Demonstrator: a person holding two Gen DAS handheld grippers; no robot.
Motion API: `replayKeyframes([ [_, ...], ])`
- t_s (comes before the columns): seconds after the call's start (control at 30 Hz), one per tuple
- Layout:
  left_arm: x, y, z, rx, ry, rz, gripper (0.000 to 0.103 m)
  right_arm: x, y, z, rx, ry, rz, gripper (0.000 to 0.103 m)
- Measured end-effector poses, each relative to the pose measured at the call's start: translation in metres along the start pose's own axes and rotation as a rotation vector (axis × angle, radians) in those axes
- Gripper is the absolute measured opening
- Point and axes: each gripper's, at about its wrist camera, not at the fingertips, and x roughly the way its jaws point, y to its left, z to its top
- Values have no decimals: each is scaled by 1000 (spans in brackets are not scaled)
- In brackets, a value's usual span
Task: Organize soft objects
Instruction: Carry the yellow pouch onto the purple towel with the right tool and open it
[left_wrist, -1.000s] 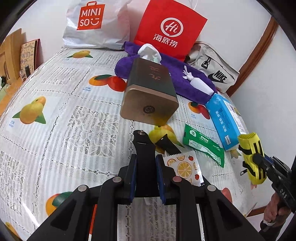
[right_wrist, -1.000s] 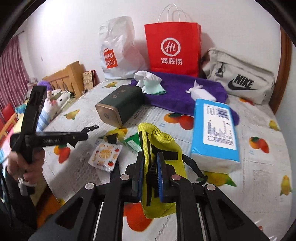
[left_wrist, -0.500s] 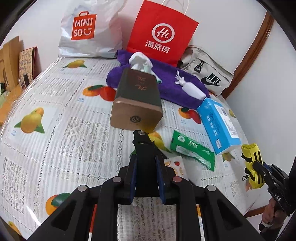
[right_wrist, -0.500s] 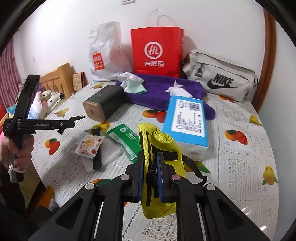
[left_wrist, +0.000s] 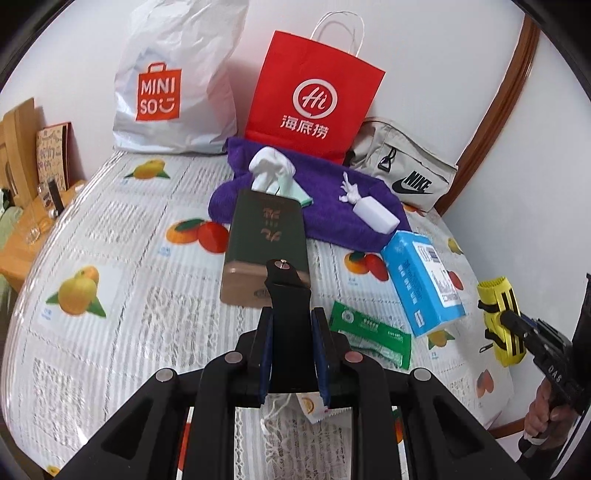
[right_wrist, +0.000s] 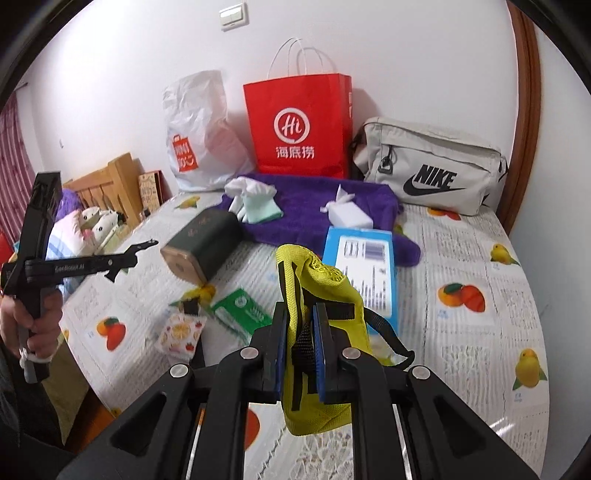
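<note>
My left gripper (left_wrist: 291, 328) is shut on a flat black piece (left_wrist: 286, 291) with a small screw at its tip, held above the fruit-print tablecloth (left_wrist: 110, 258). In the right wrist view a hand holds that left gripper (right_wrist: 144, 246) at the left, above the table. My right gripper (right_wrist: 300, 325) is shut on a yellow mesh pouch (right_wrist: 321, 280) with black straps, lifted off the table. At the right edge of the left wrist view, the pouch (left_wrist: 498, 306) hangs in the right gripper (left_wrist: 511, 319). A fruit-print packet (right_wrist: 181, 334) lies flat below the left gripper.
On the table lie a dark green tissue box (left_wrist: 266, 236), a green packet (left_wrist: 369, 336), a blue tissue pack (left_wrist: 421, 280) and a purple towel (left_wrist: 325, 210) bearing a white tissue pack (left_wrist: 375, 214). Behind stand a red bag (left_wrist: 314, 96), a white Miniso bag (left_wrist: 173, 85) and a Nike bag (left_wrist: 402, 166).
Both grippers have risen away from the table, each still shut on its thing. The right one has also shifted sideways. The things on the table have not moved.
</note>
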Motion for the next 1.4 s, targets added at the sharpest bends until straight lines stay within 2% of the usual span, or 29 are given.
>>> replayKeyframes([
  [0.77,27,-19,66,53,-11,23,19,46,-17,78,-14,-27,-15,13],
  [1.07,47,-26,93,78,-9,30,19,76,-28,106,-27,-23,-24,13],
  [1.4,76,-25,116,68,8,25,19,129,-39,134,-37,8,-28,13],
])
